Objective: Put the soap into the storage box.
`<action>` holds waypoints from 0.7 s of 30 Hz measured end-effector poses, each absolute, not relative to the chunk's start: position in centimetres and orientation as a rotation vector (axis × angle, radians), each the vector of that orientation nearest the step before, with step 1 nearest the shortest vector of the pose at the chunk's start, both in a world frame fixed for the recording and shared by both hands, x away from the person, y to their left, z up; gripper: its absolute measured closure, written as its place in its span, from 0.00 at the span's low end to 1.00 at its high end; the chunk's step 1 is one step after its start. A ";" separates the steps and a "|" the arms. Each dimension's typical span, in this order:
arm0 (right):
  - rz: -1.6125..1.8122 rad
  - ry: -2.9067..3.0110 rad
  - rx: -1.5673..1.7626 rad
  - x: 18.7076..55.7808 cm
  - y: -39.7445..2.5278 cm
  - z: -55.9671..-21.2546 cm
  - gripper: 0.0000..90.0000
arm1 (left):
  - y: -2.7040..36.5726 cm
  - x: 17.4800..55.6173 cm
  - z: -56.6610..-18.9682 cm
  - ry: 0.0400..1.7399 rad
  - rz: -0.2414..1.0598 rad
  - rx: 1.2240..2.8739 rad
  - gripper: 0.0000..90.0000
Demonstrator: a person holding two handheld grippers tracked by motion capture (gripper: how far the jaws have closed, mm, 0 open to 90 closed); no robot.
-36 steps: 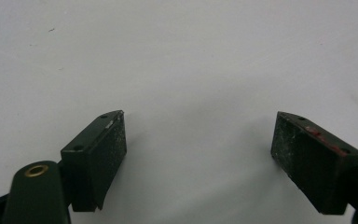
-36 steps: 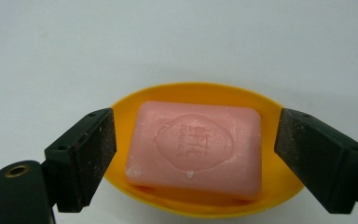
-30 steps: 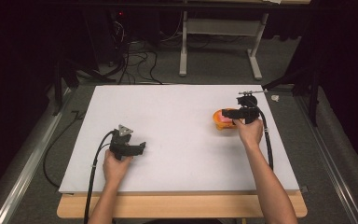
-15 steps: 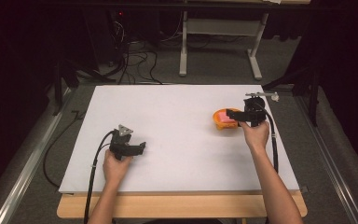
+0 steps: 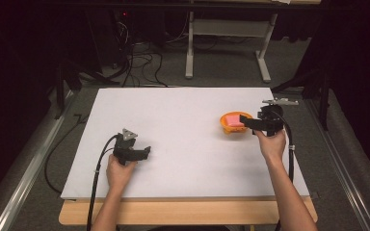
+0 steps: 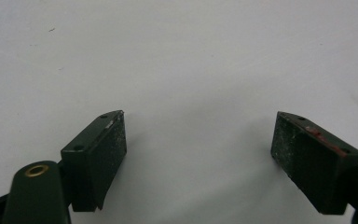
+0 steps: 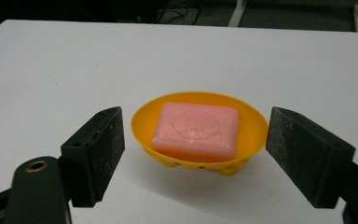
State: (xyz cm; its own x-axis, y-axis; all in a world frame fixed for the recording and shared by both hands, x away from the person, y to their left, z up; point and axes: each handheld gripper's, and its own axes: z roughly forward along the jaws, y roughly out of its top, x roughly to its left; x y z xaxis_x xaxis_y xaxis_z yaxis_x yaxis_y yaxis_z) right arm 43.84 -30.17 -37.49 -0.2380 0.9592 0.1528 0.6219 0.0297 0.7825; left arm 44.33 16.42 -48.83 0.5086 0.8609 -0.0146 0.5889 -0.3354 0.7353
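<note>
Soap sits in the yellow dish at twelve o'clock of the wide-open, empty right gripper, likely lined up for grasping, while the left gripper gapes empty over bare table.

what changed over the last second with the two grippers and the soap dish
The right gripper drew back from over the yellow plastic soap dish toward the table's right edge, fingers open. The pink soap bar stayed in the dish, and the left gripper kept its place, open.
</note>
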 end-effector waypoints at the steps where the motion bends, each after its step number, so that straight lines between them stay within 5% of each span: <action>1: 1.085 1.894 1.594 43.6 -30.2 -37.5 0.23 | 16.4 44.3 -48.8 1.181 0.500 2.055 0.21; 21: 1.186 1.861 1.555 39.3 -31.8 -37.8 0.24 | 16.4 44.3 -48.8 1.181 0.503 2.054 0.21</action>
State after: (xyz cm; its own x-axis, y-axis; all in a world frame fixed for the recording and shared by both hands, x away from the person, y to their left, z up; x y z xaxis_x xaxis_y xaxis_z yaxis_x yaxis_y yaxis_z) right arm 39.28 -31.82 -37.85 -0.2725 0.9438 0.1869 0.5678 0.0009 0.8232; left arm 44.30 16.39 -48.83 0.5078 0.8614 -0.0126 0.5873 -0.3355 0.7366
